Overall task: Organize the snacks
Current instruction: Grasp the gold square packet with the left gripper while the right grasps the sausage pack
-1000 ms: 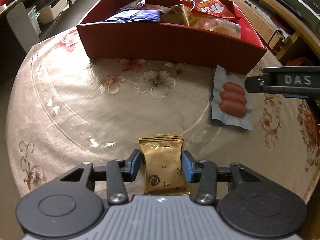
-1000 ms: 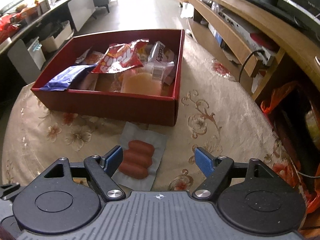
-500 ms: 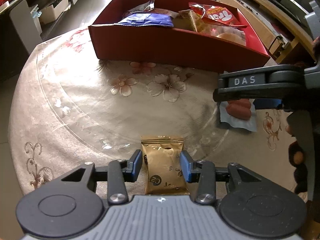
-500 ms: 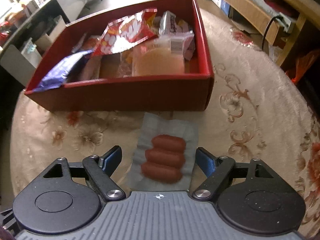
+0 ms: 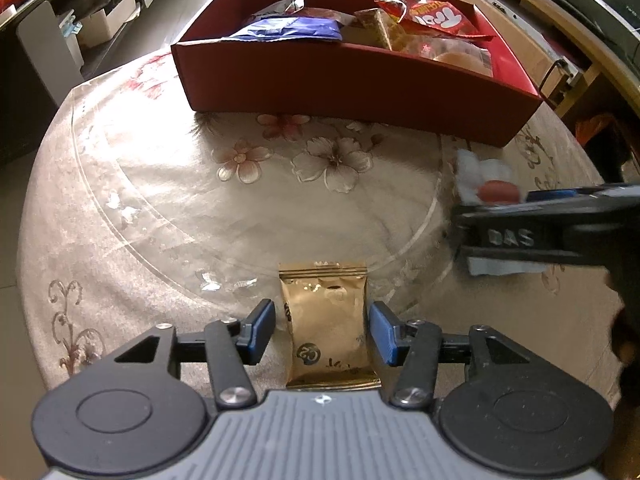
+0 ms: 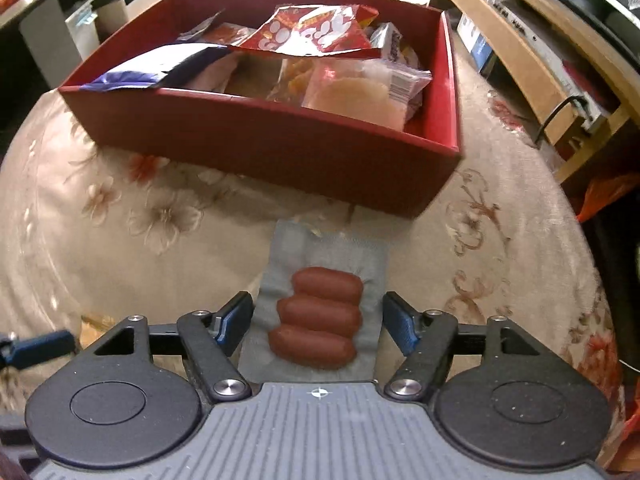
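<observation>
Opening now, left gripper (image 5: 322,330) frees one gold sachet (image 5: 326,328); right gripper (image 6: 318,322), lower than before, closes around one three-sausage pack (image 6: 320,316) before the red box (image 6: 280,144).

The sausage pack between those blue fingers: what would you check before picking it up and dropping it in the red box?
1. Sausage pack lies between the right gripper fingers: ok.
2. Fingers pressing on the pack: not ok; they are closing, with small gaps on both sides.
3. Pack flat on the table, nothing on top: ok.
4. Red box has room: cannot tell; it looks crowded with snacks.
5. Left gripper out of the way: ok; it is off to the side, opening around the gold packet.
</observation>
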Action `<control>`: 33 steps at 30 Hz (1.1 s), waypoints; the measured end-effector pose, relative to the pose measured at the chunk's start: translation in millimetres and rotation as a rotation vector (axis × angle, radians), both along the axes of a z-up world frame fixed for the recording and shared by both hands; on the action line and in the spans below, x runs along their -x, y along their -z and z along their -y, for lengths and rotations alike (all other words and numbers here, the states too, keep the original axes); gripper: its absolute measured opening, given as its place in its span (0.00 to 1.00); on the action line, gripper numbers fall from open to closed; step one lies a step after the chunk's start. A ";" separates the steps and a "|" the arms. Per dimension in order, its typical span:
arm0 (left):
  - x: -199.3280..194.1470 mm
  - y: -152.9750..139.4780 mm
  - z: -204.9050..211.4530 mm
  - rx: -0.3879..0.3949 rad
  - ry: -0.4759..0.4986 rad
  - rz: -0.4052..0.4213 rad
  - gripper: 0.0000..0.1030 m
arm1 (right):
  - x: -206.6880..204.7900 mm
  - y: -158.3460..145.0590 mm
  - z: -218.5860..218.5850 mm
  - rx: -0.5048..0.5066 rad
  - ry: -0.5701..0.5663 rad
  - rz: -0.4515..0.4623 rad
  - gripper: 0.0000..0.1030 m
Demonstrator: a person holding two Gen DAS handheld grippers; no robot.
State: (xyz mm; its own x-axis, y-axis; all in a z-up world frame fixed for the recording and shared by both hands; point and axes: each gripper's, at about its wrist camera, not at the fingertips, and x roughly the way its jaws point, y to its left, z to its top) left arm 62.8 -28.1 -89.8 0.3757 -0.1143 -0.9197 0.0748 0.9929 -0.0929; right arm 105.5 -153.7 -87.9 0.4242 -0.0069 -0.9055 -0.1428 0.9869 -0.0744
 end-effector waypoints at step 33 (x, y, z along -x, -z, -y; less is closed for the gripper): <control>18.2 -1.5 15.6 -0.053 0.011 0.032 0.40 | 45.7 -12.1 22.3 -0.056 0.007 0.010 0.76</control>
State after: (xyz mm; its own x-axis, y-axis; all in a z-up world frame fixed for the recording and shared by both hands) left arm 44.6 -43.7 -88.2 0.4039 -0.0701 -0.9121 0.0882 0.9954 -0.0375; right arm 59.8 -176.1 -75.7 0.4335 0.0410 -0.9002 -0.1356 0.9906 -0.0202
